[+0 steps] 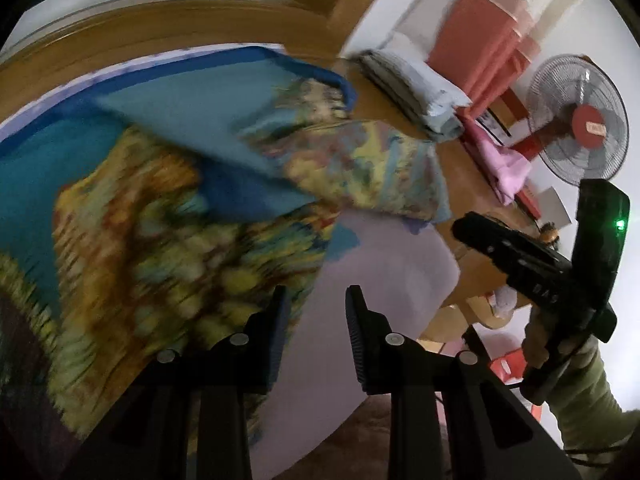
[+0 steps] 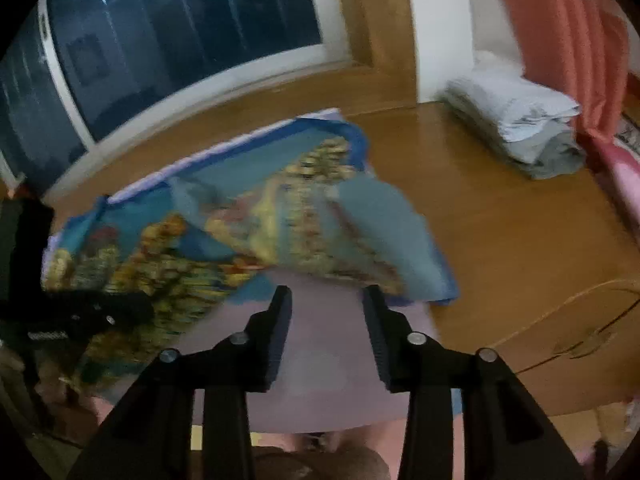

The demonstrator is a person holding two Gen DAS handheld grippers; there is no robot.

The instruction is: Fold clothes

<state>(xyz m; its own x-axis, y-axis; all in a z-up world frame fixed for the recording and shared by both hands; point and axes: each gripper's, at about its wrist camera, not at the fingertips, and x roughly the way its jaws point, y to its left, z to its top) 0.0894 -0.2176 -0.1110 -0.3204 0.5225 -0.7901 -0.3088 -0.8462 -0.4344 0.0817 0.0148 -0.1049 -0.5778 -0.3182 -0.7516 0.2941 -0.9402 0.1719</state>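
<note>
I see the colourful printed garment (image 2: 248,232) lying on the lilac mat (image 2: 320,340), which covers part of the wooden floor (image 2: 500,232). Both my grippers are above the near, bare part of this mat, and both are empty: the left gripper (image 1: 316,304) has its jaws spread with nothing between them, and the right gripper (image 2: 326,304) also stands apart over plain mat.

The garment lies ahead of both jaws, its long axis running across my view from left to right. From the left wrist camera its near edge passes just beside the left finger, so I judge the left hand is the nearer one. The picture is blurred, so I cannot say surely how many layers are already folded. A stack of folded linen (image 2: 516,120) rests well apart, near the pink curtain (image 2: 560,40).
</note>
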